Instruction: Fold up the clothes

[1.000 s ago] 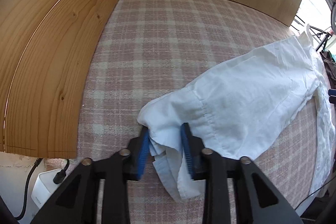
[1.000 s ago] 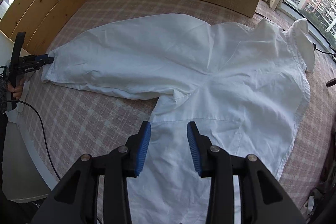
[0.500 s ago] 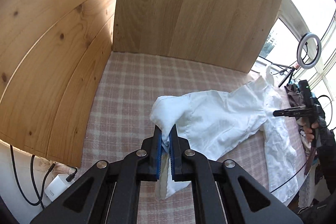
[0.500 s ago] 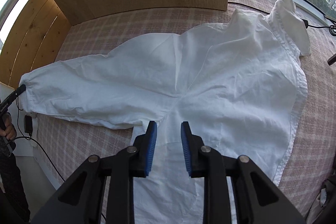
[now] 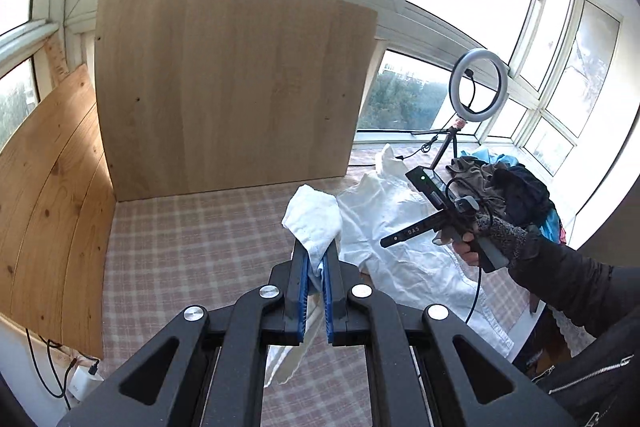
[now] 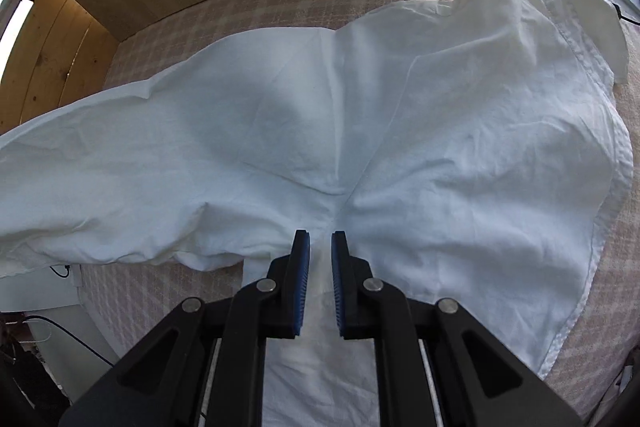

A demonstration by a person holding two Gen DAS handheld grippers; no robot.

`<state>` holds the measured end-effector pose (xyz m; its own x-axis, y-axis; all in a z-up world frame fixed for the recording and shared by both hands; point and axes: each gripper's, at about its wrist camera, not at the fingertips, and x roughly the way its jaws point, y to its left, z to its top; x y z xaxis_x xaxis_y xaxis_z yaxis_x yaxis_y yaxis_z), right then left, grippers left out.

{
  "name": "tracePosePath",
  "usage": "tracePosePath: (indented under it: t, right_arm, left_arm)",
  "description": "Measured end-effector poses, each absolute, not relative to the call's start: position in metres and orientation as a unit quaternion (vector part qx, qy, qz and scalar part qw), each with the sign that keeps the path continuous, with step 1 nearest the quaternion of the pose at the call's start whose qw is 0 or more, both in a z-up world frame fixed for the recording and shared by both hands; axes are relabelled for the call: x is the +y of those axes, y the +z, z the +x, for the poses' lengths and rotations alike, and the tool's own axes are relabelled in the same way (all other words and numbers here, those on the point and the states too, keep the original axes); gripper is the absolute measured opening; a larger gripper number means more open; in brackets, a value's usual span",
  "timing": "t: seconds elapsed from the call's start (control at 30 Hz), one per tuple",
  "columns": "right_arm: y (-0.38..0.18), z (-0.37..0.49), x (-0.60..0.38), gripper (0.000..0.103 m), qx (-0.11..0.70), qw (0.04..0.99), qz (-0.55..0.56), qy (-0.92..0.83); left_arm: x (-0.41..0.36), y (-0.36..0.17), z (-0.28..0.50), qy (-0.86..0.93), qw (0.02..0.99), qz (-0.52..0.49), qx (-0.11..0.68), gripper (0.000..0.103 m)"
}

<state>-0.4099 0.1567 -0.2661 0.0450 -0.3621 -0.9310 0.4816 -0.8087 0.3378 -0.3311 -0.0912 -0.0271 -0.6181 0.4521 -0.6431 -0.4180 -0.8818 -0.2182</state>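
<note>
While spread over the pink checked cloth, white cotton shirt fills centre frame | left gripper clenched on sleeve cuff, lifted | right gripper pinching underarm seam | soft, light, limp; grip seams, cuffs.

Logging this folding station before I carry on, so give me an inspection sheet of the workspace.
Surface: pink checked cloth-covered table, wooden boards behind.
Job's things: white cotton shirt spread out, its sleeve cuff lifted.
Clutter: heap of dark and blue clothes.
Grippers: left gripper shut on the cuff; right gripper pinching the shirt at the underarm.
Cables: black cable hanging from the right gripper; white charger with leads.
Surroundings: windows, ring light on tripod.
</note>
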Motion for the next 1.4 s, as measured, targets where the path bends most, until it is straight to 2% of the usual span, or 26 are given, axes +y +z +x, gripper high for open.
tracePosePath:
  t: [0.17, 0.33, 0.47, 0.6, 0.73, 0.87, 1.07, 1.23, 1.4]
  right_arm:
    - [-0.205, -0.394, 0.234, 0.010, 0.017, 0.333, 0.621, -0.709]
    - [-0.198, -0.395, 0.300, 0.011, 0.011, 0.343, 0.617, -0.708]
    - [-0.209, -0.395, 0.344, 0.011, -0.007, 0.353, 0.629, -0.692]
    - [-0.218, -0.383, 0.369, 0.011, 0.013, 0.366, 0.637, -0.679]
    - [-0.227, -0.377, 0.375, 0.011, 0.035, 0.381, 0.638, -0.668]
    - [-0.236, -0.376, 0.365, 0.012, 0.057, 0.389, 0.638, -0.662]
    - [-0.238, -0.373, 0.334, 0.012, 0.090, 0.410, 0.628, -0.656]
    - [-0.241, -0.370, 0.310, 0.012, 0.108, 0.424, 0.623, -0.648]
    - [-0.250, -0.359, 0.294, 0.012, 0.125, 0.436, 0.627, -0.633]
  left_arm:
    - [-0.006, -0.011, -0.301, 0.892, 0.275, -0.356, 0.028, 0.006]
    - [0.099, -0.019, -0.264, 0.870, 0.313, -0.372, 0.078, 0.006]
    - [0.179, -0.064, -0.232, 0.833, 0.341, -0.413, 0.139, 0.006]
    - [0.227, -0.129, -0.207, 0.789, 0.353, -0.469, 0.180, 0.006]
    - [0.243, -0.183, -0.190, 0.757, 0.341, -0.514, 0.214, 0.006]
    - [0.240, -0.208, -0.182, 0.744, 0.334, -0.542, 0.200, 0.006]
    - [0.247, -0.207, -0.169, 0.752, 0.347, -0.535, 0.167, 0.006]
    - [0.251, -0.227, -0.167, 0.743, 0.337, -0.551, 0.174, 0.006]
    - [0.245, -0.243, -0.161, 0.724, 0.322, -0.588, 0.162, 0.017]
